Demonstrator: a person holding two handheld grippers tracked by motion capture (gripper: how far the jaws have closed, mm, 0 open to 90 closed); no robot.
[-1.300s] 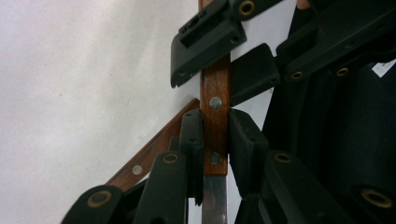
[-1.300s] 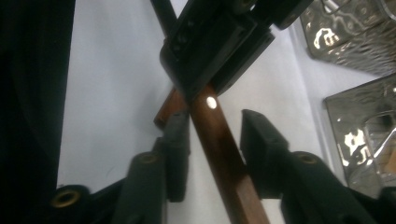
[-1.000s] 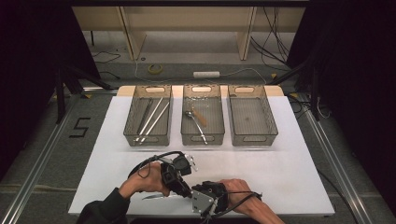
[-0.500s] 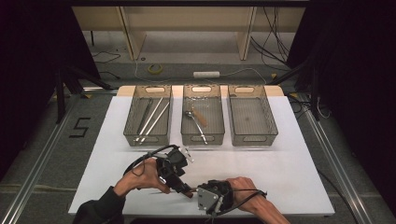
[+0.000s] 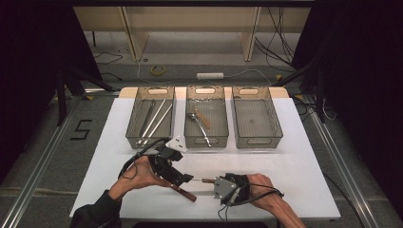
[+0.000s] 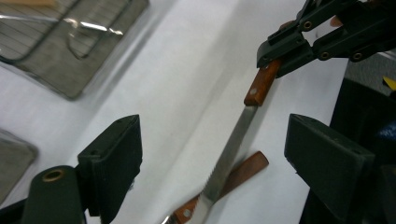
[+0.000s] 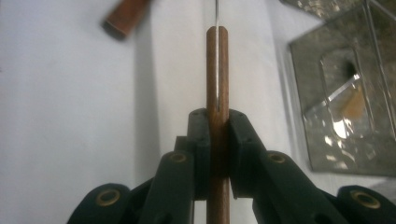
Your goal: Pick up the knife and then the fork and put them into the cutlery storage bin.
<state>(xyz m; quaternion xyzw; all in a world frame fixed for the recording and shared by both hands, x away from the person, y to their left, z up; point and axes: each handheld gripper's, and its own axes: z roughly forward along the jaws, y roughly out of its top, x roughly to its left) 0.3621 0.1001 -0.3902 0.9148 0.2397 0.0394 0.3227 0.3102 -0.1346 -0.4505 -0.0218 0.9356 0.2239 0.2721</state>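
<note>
A wooden-handled knife (image 5: 204,180) hangs just above the white table near its front edge. My right gripper (image 5: 215,182) is shut on its handle (image 7: 217,70), with the blade edge-on and pointing away towards the left gripper. My left gripper (image 5: 183,179) has just been opening its jaws. They stand wide apart on either side of the serrated blade (image 6: 231,149) without touching it. A second wooden-handled knife (image 5: 185,193) lies flat on the table under the blade, and its handle (image 6: 243,170) shows below it.
Three wire trays stand in a row at the back of the table. The left tray (image 5: 142,140) holds long metal utensils, the middle tray (image 5: 205,141) a spoon and a wooden-handled piece. The right tray (image 5: 259,141) stands beside them.
The left gripper's jaws have spread wide and let go of the blade. The right gripper has drawn to the right with the knife. The left hand has lifted slightly.
</note>
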